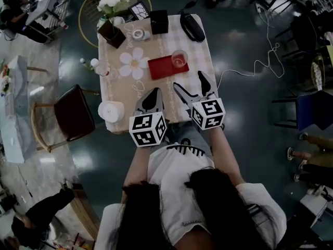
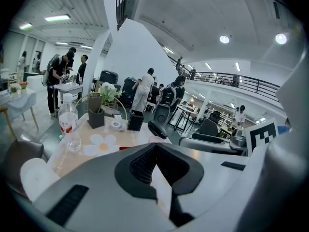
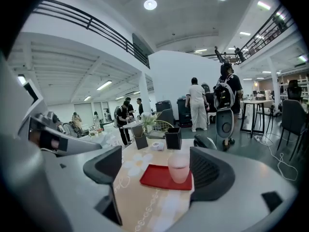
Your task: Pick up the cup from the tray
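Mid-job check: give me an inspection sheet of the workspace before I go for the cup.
Surface: table, cloth-covered, crowded.
Job's things: cup upright at the right end of the red tray.
Clutter: vase, black box, tape roll, flower mat, bottle.
Grippers: left gripper shut, empty; right gripper open, empty, short of the cup.
Cables: white cable on floor, right of table.
Surroundings: chair at table's left; people beyond.

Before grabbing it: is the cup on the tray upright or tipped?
Upright: the cup stands on the red tray, rim up.
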Motion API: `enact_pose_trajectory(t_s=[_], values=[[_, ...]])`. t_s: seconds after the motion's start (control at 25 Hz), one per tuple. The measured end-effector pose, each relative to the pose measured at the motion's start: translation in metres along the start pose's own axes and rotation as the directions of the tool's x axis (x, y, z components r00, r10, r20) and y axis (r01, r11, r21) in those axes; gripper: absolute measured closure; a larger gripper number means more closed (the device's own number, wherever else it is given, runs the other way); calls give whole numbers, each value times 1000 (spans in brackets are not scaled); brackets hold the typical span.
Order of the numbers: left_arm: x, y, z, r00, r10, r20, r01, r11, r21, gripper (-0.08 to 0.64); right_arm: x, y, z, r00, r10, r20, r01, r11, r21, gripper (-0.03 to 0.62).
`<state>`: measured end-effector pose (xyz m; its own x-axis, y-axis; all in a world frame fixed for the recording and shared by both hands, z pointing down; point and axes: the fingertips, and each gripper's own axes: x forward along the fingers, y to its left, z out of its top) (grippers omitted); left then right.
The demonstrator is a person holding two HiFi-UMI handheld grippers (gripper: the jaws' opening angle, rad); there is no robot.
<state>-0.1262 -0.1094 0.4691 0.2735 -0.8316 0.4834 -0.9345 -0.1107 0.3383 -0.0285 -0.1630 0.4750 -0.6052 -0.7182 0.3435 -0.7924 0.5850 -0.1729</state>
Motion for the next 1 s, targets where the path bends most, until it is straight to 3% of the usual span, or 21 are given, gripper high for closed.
enact_pose_trajectory(t_s=[0.48, 0.68, 1.0], values=[[47, 9, 26, 998, 52, -20, -52, 999, -4, 552, 78, -40, -20, 990, 32, -138, -42, 997, -66, 161], [59, 11, 32, 996, 81, -33, -79, 995, 61, 552, 105, -50, -39, 979, 25, -201, -44, 995, -93, 161], [77, 25, 34, 992, 110, -54, -110, 994, 3, 552, 138, -60, -65, 954, 27, -298, -65, 991, -116, 161]])
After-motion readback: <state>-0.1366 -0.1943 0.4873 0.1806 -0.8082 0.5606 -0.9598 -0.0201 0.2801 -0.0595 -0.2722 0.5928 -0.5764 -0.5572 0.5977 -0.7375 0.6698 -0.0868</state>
